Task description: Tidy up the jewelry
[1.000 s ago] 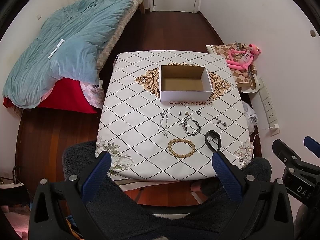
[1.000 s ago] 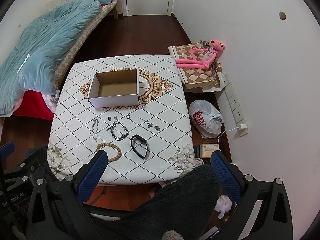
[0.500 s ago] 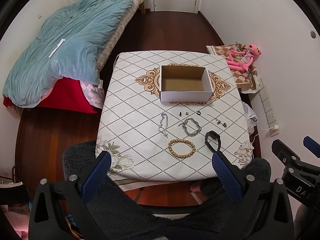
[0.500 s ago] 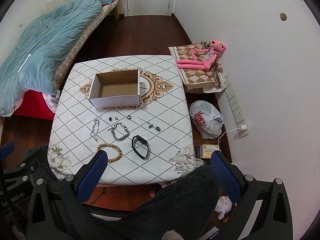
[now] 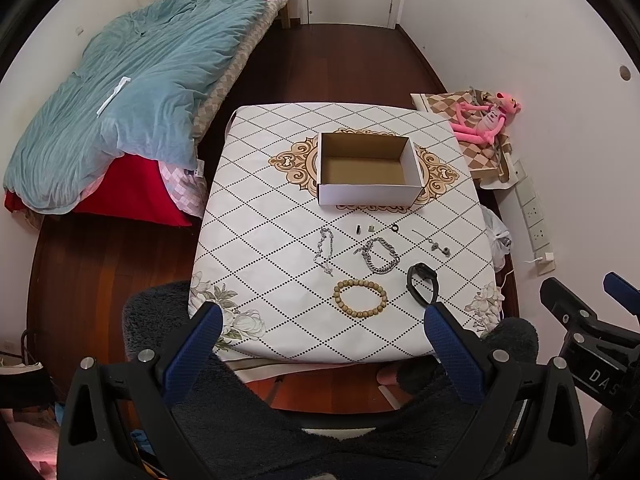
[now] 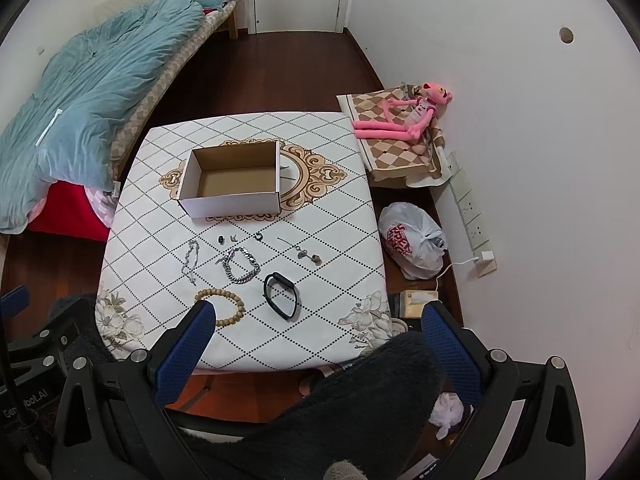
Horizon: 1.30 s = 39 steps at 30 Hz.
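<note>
Patterned tablecloth (image 5: 260, 216), bedroom: beaded bracelet (image 5: 360, 295) dead ahead of left gripper (image 5: 320, 344), nearer than right gripper (image 6: 316, 336); both wide open, empty; box (image 5: 368, 196) beyond.

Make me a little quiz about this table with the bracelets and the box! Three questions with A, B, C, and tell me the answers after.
1. Where is the black band?
A. in the box
B. on the table's near right part
C. on the bed

2. What colour is the plush toy?
A. pink
B. green
C. yellow

3. What is in the cardboard box?
A. the beaded bracelet
B. a chain
C. nothing

Answers:
1 B, it lies on the tablecloth right of the beaded bracelet.
2 A, it is pink all over.
3 C, only bare cardboard shows inside.
</note>
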### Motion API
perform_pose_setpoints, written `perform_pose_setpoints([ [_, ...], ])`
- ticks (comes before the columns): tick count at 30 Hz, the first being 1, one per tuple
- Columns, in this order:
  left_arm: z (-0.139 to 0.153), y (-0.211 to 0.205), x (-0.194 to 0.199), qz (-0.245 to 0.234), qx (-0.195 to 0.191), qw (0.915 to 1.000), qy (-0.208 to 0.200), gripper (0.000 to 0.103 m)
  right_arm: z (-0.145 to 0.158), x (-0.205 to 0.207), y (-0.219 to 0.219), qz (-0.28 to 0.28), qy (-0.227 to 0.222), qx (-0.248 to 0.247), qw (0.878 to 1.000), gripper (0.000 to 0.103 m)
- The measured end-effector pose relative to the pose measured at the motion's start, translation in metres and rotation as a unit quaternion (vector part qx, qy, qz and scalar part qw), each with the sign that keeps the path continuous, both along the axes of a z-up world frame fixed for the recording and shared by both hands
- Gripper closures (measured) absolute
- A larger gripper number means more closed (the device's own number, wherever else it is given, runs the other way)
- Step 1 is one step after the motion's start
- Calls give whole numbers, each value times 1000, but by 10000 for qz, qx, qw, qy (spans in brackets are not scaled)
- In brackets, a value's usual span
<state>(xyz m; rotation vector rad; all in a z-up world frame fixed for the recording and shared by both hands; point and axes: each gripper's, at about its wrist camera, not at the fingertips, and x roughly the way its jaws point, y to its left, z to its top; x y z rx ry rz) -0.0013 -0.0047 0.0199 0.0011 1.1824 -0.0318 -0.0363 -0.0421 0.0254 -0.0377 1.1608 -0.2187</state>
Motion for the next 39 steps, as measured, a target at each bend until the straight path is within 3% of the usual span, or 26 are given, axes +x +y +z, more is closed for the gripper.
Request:
perform_pose_setpoints([
  [33,3,-11,6,-93,27,9999,-61,0,8,0,-5,18,-48,-3,10000,0],
  [39,-30,-11,36,41,361,9992,-136,0,-23,18,-18,-152,83,25,9998,0],
])
